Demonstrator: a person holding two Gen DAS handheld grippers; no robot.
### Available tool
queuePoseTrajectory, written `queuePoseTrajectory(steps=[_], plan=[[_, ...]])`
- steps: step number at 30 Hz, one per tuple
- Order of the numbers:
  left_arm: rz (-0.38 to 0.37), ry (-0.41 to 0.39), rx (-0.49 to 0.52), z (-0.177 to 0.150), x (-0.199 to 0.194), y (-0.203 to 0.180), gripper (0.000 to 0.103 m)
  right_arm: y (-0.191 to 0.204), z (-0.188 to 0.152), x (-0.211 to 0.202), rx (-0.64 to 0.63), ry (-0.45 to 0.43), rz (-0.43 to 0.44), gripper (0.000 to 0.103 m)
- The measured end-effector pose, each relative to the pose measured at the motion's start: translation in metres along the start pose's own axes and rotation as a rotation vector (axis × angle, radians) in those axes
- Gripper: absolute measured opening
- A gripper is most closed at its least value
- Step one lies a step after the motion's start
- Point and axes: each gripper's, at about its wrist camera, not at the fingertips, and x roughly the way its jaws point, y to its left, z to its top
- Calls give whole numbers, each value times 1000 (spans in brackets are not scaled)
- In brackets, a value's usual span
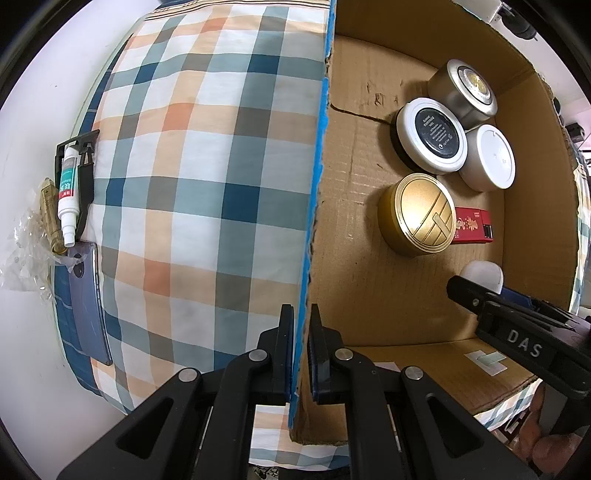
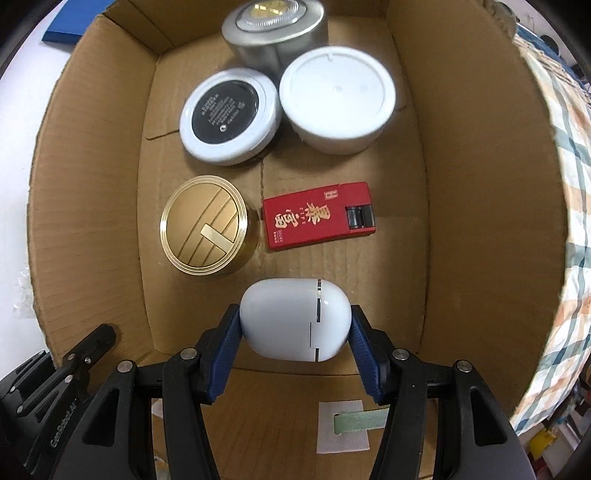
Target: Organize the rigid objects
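Observation:
My right gripper [image 2: 295, 325] is shut on a white rounded case [image 2: 295, 321], held inside the cardboard box [image 2: 480, 184] near its front wall. On the box floor stand a gold round tin [image 2: 205, 225], a red lighter box [image 2: 319, 218], a white tin with a black lid centre [image 2: 229, 116], a plain white tin [image 2: 338, 98] and a silver tin [image 2: 275, 29]. My left gripper [image 1: 303, 332] is shut on the box's blue-taped left wall [image 1: 314, 206]. The right gripper and case show in the left wrist view [image 1: 484, 275].
The box sits on a plaid cloth [image 1: 203, 166]. At its left edge lie a white glue bottle [image 1: 68, 195], a black clip [image 1: 83, 162], a phone [image 1: 88, 306] and crumpled plastic wrap [image 1: 26, 251] on the white surface.

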Motion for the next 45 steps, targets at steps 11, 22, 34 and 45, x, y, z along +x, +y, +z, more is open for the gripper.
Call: queuePoseTrajectory(steps=[11,22,34,45], plan=[[4,7,6,5,3,-3,5,-4,6,24,-5,51,-38,60],[3,9,3,7,6,-4,5,-8,11,2,-5,-9,-40,69],[2,-1,-11,9,1,-3,5,-20,4,-47,-17,-121,-40,96],[135,-108,-6,-6,-48,-13,25,-18,-20,-98,-61,-213,-46,103]])
